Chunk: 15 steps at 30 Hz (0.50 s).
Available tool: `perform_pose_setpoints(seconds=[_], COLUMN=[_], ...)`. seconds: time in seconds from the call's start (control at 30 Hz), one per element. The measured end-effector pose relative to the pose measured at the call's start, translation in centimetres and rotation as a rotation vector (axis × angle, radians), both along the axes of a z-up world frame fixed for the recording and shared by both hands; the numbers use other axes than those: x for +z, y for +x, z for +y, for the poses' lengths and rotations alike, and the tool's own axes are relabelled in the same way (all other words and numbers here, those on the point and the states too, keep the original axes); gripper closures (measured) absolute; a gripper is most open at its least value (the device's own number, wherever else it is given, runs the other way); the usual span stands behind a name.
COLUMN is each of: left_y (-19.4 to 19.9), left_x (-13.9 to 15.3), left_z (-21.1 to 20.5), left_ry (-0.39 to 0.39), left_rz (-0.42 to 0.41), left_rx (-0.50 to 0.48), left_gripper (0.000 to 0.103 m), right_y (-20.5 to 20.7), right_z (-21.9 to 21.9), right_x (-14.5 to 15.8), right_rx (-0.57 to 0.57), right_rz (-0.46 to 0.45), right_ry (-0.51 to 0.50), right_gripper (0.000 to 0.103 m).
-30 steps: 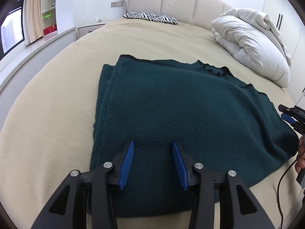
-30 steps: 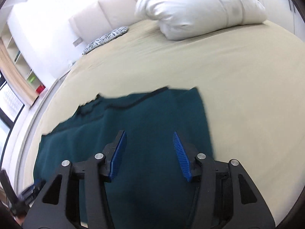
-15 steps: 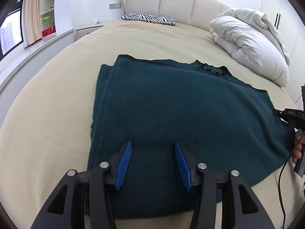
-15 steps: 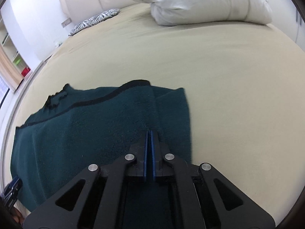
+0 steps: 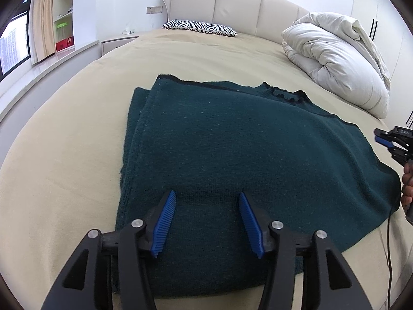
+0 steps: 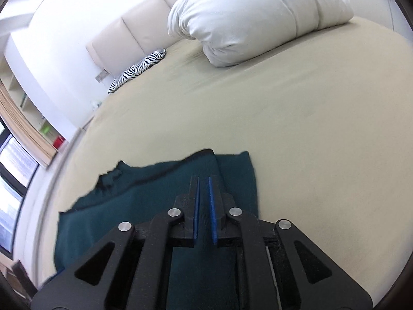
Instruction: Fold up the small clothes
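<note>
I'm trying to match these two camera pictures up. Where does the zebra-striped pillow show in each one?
Left wrist view: the zebra-striped pillow lies top centre, against the headboard, beyond the dark green garment.
Right wrist view: the pillow sits upper left, tilted, at the headboard's foot.
Shared landmark: the bunched white duvet, to the pillow's right in both.

The left hand-held gripper [image 5: 206, 217] gapes wide; the right hand-held gripper [image 6: 204, 193] is nearly closed, a narrow slit between its pads.

The only lettering is a small white label on the right gripper [image 5: 395, 142], far right of the left tongs; its characters are too blurred to read.
</note>
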<state>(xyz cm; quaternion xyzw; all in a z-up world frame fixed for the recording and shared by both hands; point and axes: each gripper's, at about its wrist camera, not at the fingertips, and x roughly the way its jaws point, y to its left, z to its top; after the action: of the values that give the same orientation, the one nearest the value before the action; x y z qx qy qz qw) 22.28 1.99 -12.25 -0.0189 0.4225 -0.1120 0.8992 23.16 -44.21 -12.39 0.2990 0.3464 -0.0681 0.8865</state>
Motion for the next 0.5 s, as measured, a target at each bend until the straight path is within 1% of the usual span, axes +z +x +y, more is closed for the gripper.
perform_pose_setpoints(seconds=[0.03, 0.07, 0.1, 0.17, 0.2, 0.23, 0.27, 0.3, 0.33, 0.37, 0.43, 0.5], left_y=[0.0, 0.0, -0.1, 0.0, -0.1, -0.1, -0.1, -0.1, -0.1, -0.1, -0.1, -0.1], left_x=[0.0, 0.0, 0.0, -0.1, -0.1, -0.1, -0.1, -0.1, -0.1, -0.1, -0.1, -0.1], left_z=[0.0, 0.0, 0.0, 0.0, 0.0, 0.0, 0.0, 0.0, 0.0, 0.0, 0.0, 0.0], left_ry=[-0.002, -0.003, -0.003, -0.005, -0.007, -0.008, -0.009, -0.009, -0.009, -0.01, -0.009, -0.009], left_rz=[-0.001, -0.002, -0.002, -0.003, -0.003, -0.003, -0.003, -0.004, -0.004, -0.004, -0.005, -0.005], left_rx=[-0.001, -0.001, -0.001, -0.002, -0.003, -0.003, -0.004, -0.004, -0.004, -0.004, -0.003, -0.003], left_gripper=[0.048, 0.048, 0.048, 0.048, 0.047, 0.047, 0.047, 0.047, 0.047, 0.047, 0.047, 0.047], right_y=[0.9, 1.8, 3.0, 4.7, 5.5, 5.7, 6.0, 6.2, 6.2, 6.2, 5.5, 5.0], right_z=[-0.2, -0.2, -0.1, -0.5, -1.1, -1.2, -1.6, -1.7, -1.6, -1.4, -1.1, -1.8], right_x=[-0.5, -0.8, -1.6, -3.3, -4.2, -4.4, -4.6, -4.5, -4.3, -4.0, -3.0, -2.3], right_rx=[0.028, 0.05, 0.083, 0.085, 0.087, 0.086, 0.081, 0.081, 0.083, 0.085, 0.068, 0.027], right_rz=[0.025, 0.049, 0.093, 0.192, 0.204, 0.193, 0.194, 0.201, 0.212, 0.208, 0.18, 0.147], right_ry=[0.025, 0.028, 0.033, 0.051, 0.095, 0.129, 0.147, 0.143, 0.108, 0.079, 0.005, 0.004], right_gripper=[0.085, 0.084, 0.084, 0.085, 0.087, 0.087, 0.09, 0.095, 0.099, 0.101, 0.102, 0.102])
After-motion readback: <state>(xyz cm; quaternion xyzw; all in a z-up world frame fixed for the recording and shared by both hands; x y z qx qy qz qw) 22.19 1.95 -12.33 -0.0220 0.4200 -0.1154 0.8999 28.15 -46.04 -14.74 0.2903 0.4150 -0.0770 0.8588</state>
